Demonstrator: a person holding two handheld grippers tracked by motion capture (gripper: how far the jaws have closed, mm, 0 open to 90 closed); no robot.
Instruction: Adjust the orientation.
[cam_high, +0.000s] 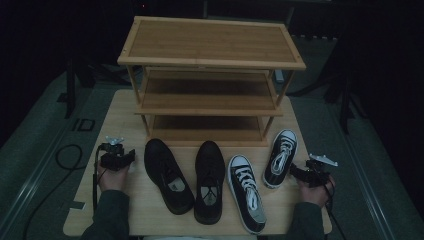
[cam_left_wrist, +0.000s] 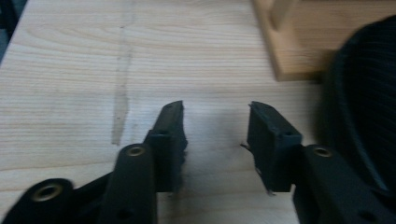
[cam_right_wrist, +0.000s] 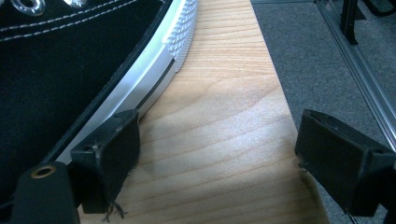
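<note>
Four shoes lie in a row on the light wooden table (cam_high: 116, 117): a black shoe (cam_high: 167, 175), a second black shoe (cam_high: 209, 180), a black-and-white sneaker (cam_high: 246, 192) and another sneaker (cam_high: 280, 157). My left gripper (cam_high: 129, 156) rests at the table's left, just left of the first black shoe (cam_left_wrist: 369, 107). It (cam_left_wrist: 215, 109) is open, and between its jaws there is just bare wood. My right gripper (cam_high: 296, 171) sits at the right, beside the far-right sneaker (cam_right_wrist: 70, 51). It (cam_right_wrist: 219, 123) is open wide, its left jaw close to the white sole.
A three-tier bamboo shoe rack (cam_high: 210, 62) stands at the back of the table, its shelves bare; its foot (cam_left_wrist: 299, 51) is near my left gripper. The table's right edge (cam_right_wrist: 275, 84) drops to grey carpet (cam_right_wrist: 317, 56). Cables lie on the floor at the left (cam_high: 67, 155).
</note>
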